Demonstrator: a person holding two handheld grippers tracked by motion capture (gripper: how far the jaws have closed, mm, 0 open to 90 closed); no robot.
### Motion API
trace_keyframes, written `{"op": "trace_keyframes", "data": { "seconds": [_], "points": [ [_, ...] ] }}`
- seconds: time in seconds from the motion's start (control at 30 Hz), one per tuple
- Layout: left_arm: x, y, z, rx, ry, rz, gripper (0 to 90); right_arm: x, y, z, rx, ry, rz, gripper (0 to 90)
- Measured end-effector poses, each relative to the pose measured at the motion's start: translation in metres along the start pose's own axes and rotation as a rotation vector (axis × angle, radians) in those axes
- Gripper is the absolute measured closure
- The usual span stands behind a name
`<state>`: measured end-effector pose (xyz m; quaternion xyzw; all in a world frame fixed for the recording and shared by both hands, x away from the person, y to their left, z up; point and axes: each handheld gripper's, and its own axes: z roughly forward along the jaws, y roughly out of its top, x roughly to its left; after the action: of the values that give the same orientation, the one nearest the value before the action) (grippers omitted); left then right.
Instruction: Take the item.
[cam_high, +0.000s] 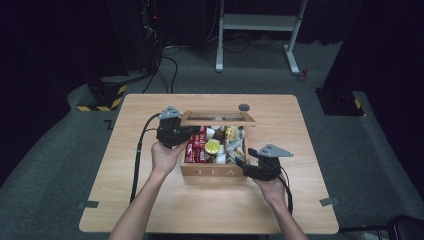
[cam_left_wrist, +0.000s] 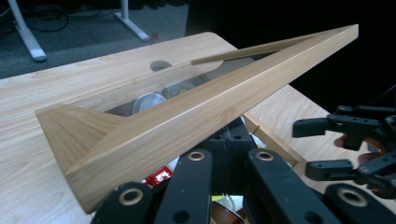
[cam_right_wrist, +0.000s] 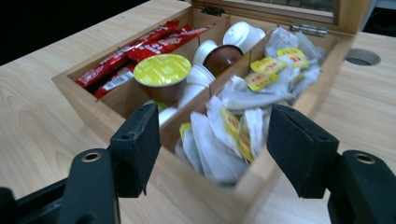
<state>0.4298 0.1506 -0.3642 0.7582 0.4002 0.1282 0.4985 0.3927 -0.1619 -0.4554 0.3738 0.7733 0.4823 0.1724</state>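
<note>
wooden table (cam_high: 150, 200) in a dark room, bearing an open tea box (cam_high: 214, 171) at its middle. left gripper (cam_high: 175, 134) pinches the raised glass-paned lid (cam_left_wrist: 196, 116) at its corner; right gripper (cam_right_wrist: 212, 144), jaws spread, straddles the box's near right corner above white tea bags (cam_right_wrist: 233, 126), red sachets (cam_right_wrist: 140, 46) and a yellow-topped capsule (cam_right_wrist: 162, 70).

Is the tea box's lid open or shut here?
Open. The lid stands raised on its hinges behind the tea box, leaving sachets and capsules exposed.
</note>
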Motion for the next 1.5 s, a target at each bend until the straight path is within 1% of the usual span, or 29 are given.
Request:
{"op": "trace_keyframes", "data": {
  "seconds": [0.13,0.17,0.2,0.3,0.33,0.43,0.53,0.63,0.67,0.7,0.73,0.8,0.87,0.93,1.07,1.13,1.23,1.27,1.37,1.4,1.43,1.5],
  "points": [
    [0.0,0.006,0.001,0.01,0.006,0.0,90.0,0.006,0.01,0.011,0.013,0.001,-0.017,33.2],
    [0.001,0.007,0.001,0.01,0.008,0.001,90.0,0.008,0.013,0.014,0.016,0.003,-0.02,32.8],
    [0.001,0.008,0.001,0.007,0.002,-0.008,90.0,0.01,0.015,0.017,0.025,0.005,-0.024,32.5],
    [0.003,0.012,0.001,0.008,0.007,-0.006,90.0,0.015,0.021,0.025,0.04,0.017,-0.029,31.7],
    [0.002,0.013,0.002,0.008,0.006,-0.012,90.0,0.016,0.022,0.027,0.041,0.021,-0.034,31.7],
    [0.003,0.016,0.002,0.009,0.007,-0.012,90.0,0.02,0.025,0.034,0.054,0.028,-0.035,31.7],
    [0.003,0.018,0.003,0.009,0.009,-0.004,90.0,0.024,0.028,0.04,0.065,0.03,-0.032,32.0],
    [0.004,0.019,0.003,0.002,0.005,-0.017,90.0,0.028,0.031,0.047,0.078,0.034,-0.047,32.0],
    [0.004,0.02,0.004,0.002,0.005,-0.018,90.0,0.029,0.032,0.049,0.084,0.033,-0.053,32.0],
    [0.004,0.021,0.004,0.005,0.007,-0.01,90.0,0.031,0.033,0.051,0.088,0.035,-0.059,32.0],
    [0.004,0.021,0.004,0.006,0.006,-0.012,90.0,0.033,0.035,0.053,0.094,0.034,-0.055,31.9],
    [0.004,0.022,0.004,0.007,0.006,-0.018,90.0,0.036,0.037,0.058,0.101,0.033,-0.071,31.8],
    [0.004,0.023,0.005,0.008,0.008,-0.016,90.0,0.038,0.039,0.062,0.103,0.037,-0.072,31.5],
    [0.004,0.024,0.005,0.01,0.012,-0.01,90.0,0.039,0.04,0.067,0.117,0.037,-0.082,30.6],
    [0.003,0.025,0.006,0.007,0.006,-0.022,90.0,0.042,0.044,0.075,0.142,0.033,-0.092,30.0],
    [0.004,0.026,0.006,0.009,0.006,-0.018,90.0,0.043,0.046,0.079,0.151,0.033,-0.097,30.5],
    [0.004,0.027,0.006,0.009,0.006,-0.02,90.0,0.044,0.046,0.084,0.16,0.026,-0.084,31.1],
    [0.004,0.026,0.006,0.009,0.007,-0.024,90.0,0.044,0.046,0.086,0.165,0.022,-0.096,31.2],
    [0.003,0.026,0.007,0.007,0.007,-0.022,90.0,0.043,0.044,0.091,0.185,0.017,-0.1,31.1],
    [0.003,0.026,0.007,0.007,0.006,-0.023,90.0,0.043,0.044,0.092,0.189,0.015,-0.088,31.1],
    [0.003,0.026,0.007,0.008,0.004,-0.024,90.0,0.042,0.044,0.093,0.188,0.013,-0.095,31.2],
    [0.003,0.026,0.007,0.009,0.004,-0.023,90.0,0.042,0.044,0.095,0.191,0.008,-0.085,31.2]
  ]
}}
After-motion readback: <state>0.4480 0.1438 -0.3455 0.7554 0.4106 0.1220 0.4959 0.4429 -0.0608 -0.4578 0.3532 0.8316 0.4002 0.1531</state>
